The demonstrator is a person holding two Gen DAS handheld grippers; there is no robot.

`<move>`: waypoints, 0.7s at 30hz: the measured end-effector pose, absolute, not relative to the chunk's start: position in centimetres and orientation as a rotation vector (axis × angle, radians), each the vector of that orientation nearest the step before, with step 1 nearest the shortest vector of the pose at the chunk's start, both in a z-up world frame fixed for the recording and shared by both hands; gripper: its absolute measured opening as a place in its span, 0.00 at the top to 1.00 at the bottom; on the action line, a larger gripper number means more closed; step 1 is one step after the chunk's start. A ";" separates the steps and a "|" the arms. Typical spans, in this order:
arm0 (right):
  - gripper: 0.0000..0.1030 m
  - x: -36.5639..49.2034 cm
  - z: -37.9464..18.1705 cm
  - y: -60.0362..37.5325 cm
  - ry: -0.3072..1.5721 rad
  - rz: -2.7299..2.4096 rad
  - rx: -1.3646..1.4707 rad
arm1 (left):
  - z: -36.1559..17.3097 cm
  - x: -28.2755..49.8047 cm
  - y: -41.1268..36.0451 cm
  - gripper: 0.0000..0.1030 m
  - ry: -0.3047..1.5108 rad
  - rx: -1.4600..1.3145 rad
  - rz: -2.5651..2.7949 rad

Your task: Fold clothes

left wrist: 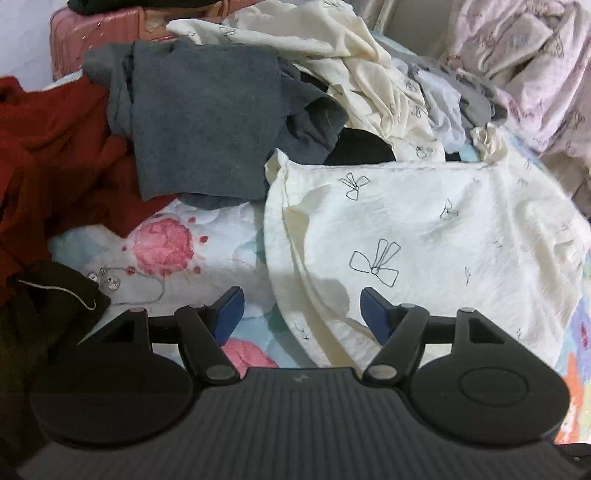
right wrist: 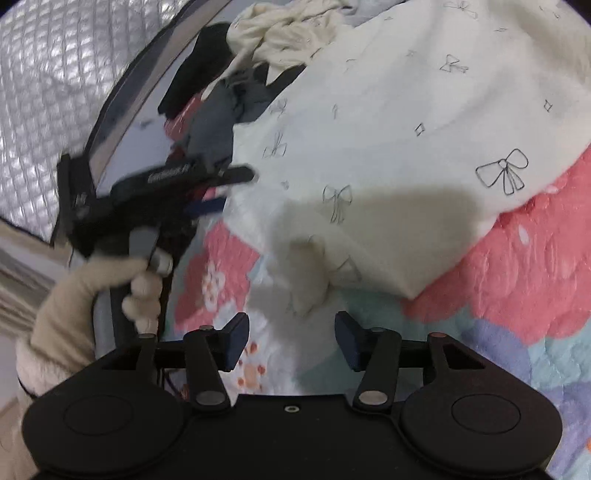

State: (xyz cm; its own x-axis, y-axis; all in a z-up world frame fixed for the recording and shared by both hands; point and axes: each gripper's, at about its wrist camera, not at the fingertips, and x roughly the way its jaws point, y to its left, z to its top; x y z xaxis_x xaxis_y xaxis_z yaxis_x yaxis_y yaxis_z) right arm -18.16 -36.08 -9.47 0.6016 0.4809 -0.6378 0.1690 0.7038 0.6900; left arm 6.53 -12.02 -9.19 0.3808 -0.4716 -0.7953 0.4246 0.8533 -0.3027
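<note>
Now the cream bow-printed cotton garment [left wrist: 424,236] lies on the flowered bed quilt [left wrist: 192,266], both grippers (left gripper [left wrist: 301,314], right gripper [right wrist: 291,341]) hovering, fingers apart, empty. Soft, light, floppy: likely pinch its near hem corners.

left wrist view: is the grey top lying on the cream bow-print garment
No, the grey top lies apart, up and to the left of the cream bow-print garment, partly over the red garment.

Crinkled matt cream cloth garment [left wrist: 424,236], soft grey knit [left wrist: 207,122], quilted cotton bedspread [left wrist: 207,251], and a glossy pink hard-shell suitcase [left wrist: 96,33].
</note>
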 end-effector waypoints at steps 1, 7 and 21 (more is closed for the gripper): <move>0.42 -17.8 -9.5 -36.1 0.913 0.182 0.786 | -9.3 6.5 -12.0 0.33 1.025 -0.049 -0.567; 0.58 -16.6 -9.8 -35.3 0.841 0.118 0.752 | -9.4 6.9 -12.9 0.29 0.957 0.012 -0.550; 0.95 -19.1 -10.6 -33.6 0.914 0.261 1.205 | -9.3 8.5 -8.4 0.28 0.933 -0.157 -0.540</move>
State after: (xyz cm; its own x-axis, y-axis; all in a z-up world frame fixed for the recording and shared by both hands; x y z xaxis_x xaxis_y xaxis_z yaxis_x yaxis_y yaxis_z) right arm -19.15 -33.59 -10.56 0.6301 0.6204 -0.4670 0.2811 0.3784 0.8819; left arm 8.54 -8.42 -9.30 0.4738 -0.5058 -0.7208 0.3733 0.8568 -0.3559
